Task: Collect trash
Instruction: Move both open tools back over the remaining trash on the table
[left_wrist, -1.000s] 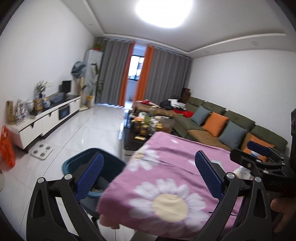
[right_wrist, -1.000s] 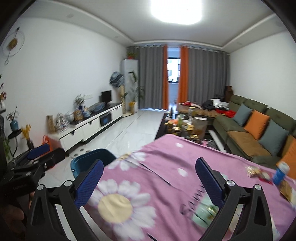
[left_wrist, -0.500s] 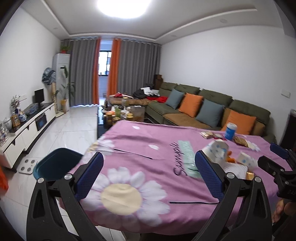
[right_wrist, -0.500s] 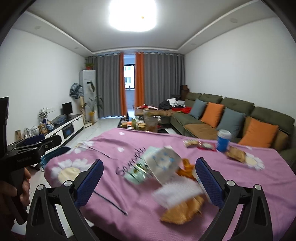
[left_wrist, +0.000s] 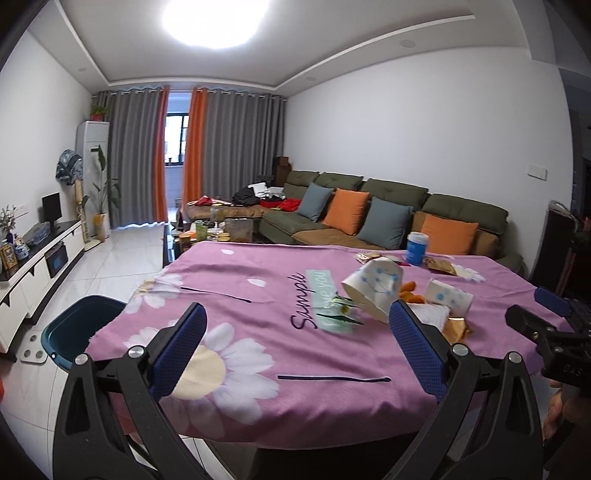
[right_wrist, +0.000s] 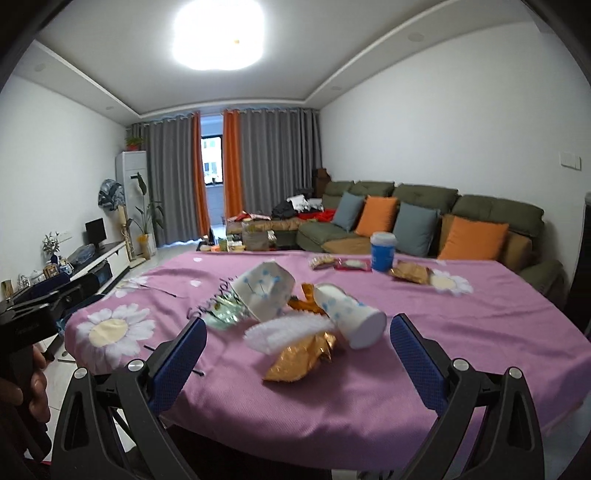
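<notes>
Left gripper (left_wrist: 297, 349): I see its jaws wide apart with nothing between them, above the near edge of the table.
Right gripper (right_wrist: 295, 356): the jaws are also wide apart and hold nothing; it points at the trash pile.
Table (right_wrist: 461, 332): covered by a pink cloth with daisy flowers.
Trash pile: near the middle of the table I see a tipped paper cup (right_wrist: 264, 295), a second paper cup (right_wrist: 349, 317) lying on its side, a white tissue (right_wrist: 284, 328) and a gold wrapper (right_wrist: 301, 356) (they touch each other).
More trash: at the far side stand a blue cup (right_wrist: 383, 251) and beside it some snack wrappers (right_wrist: 410, 273).
Bin (left_wrist: 79, 328): dark teal, on the floor by the table's left corner.
Sofa (right_wrist: 424, 206): green, behind the table.
</notes>
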